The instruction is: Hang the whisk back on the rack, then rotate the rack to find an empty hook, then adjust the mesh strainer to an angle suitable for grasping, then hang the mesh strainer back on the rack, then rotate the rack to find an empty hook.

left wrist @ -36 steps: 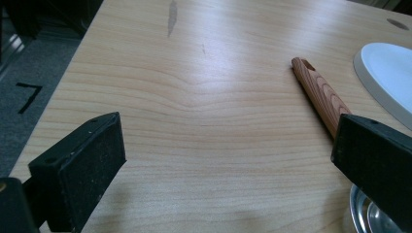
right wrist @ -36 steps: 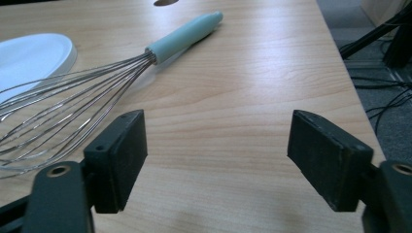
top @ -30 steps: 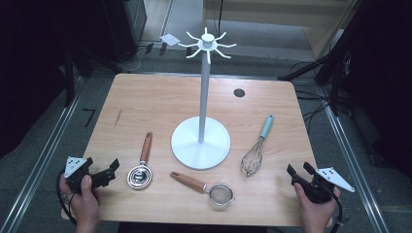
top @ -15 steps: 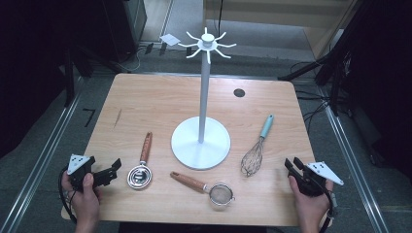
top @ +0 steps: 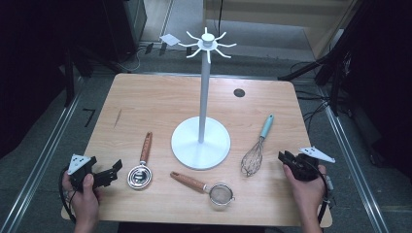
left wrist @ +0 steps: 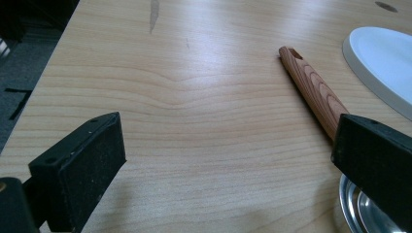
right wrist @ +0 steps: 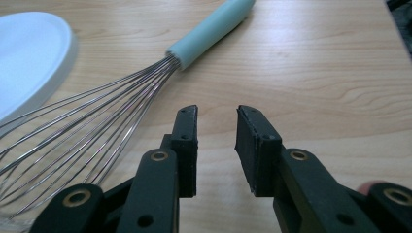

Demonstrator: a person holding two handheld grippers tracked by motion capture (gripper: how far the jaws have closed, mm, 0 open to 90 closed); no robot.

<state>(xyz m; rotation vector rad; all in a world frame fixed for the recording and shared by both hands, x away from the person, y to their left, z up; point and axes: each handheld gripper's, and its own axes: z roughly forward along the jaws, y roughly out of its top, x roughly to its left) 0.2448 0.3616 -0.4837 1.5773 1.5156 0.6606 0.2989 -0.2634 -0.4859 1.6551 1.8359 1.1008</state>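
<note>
From above, the right gripper [top: 291, 160] is sitting just beside the wire whisk with a pale blue handle [top: 256, 147]; the left gripper [top: 109, 172] is resting near the steel measuring cup with a wooden handle [top: 141, 167].

The left gripper view is showing its jaws spread wide over bare wood.

The right gripper view is showing jaws that have just been closing, a narrow gap between them, nothing inside, with the whisk lying to their left.

Lab recording bay — wooden table [top: 160, 104], floor rails [top: 46, 155], trailing cables [top: 311, 104]

Wooden table [top: 160, 99] with stand [top: 200, 143], whisk [top: 257, 148], strainer [top: 206, 187], measuring cup [top: 142, 165].
</note>
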